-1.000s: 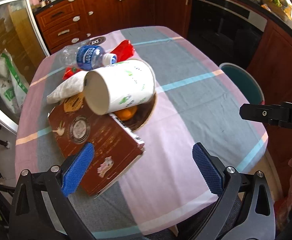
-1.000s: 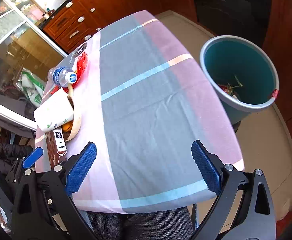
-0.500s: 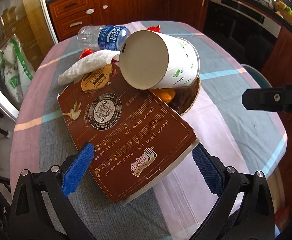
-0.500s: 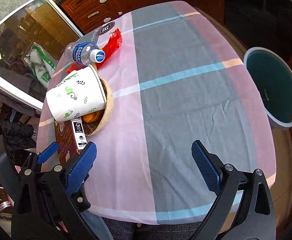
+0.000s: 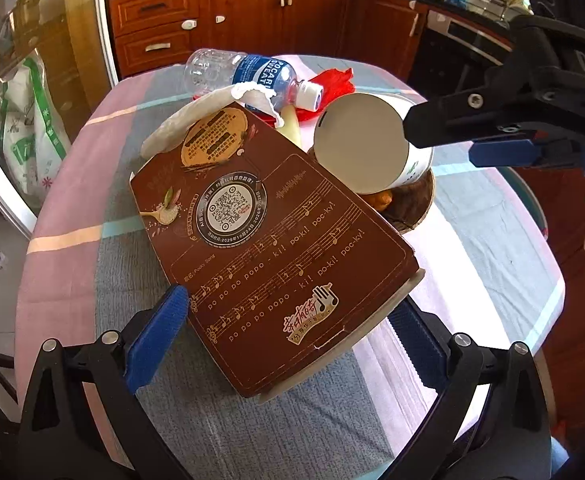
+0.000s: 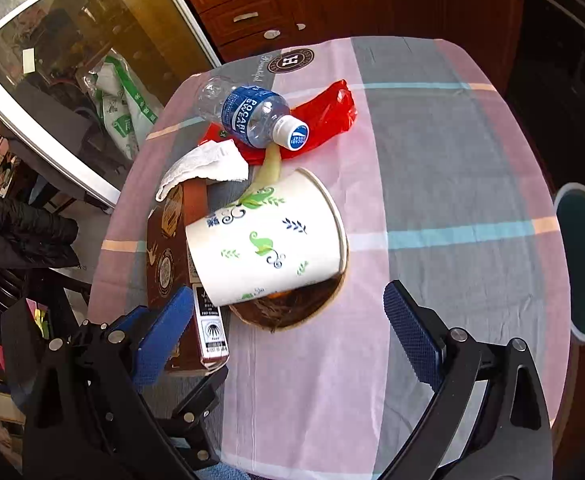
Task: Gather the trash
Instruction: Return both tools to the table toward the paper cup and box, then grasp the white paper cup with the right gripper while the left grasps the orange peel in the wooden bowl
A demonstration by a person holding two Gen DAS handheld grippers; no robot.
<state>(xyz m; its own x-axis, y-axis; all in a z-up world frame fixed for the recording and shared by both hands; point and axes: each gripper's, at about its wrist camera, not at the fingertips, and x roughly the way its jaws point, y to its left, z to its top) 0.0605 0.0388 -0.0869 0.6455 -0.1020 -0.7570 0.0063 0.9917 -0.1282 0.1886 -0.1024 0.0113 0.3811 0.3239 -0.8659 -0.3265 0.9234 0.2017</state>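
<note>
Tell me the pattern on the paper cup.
Green leaf sprigs on white paper cup; right wrist view shows it best.

One box [image 5: 268, 240], one cup [image 6: 268, 244], one bottle [image 6: 248, 116], one bin [image 6: 584, 264]

Brown snack box [image 5: 268, 240]: printed lines "po po po popo - ki! po-ki! poc-ky!" under music notes; a QR code in a round badge nearer its far end, rim text too small to read.

Plastic bottle [image 6: 248, 116], lying beyond the box: blue label "POCARI SWEAT".

Tablecloth [image 6: 432, 168], far edge beyond the bottle: round emblem with a large "H"; script beside it is not legible.

Right gripper [image 5: 508, 136] body, right of the box: partial letters "DA".
</note>
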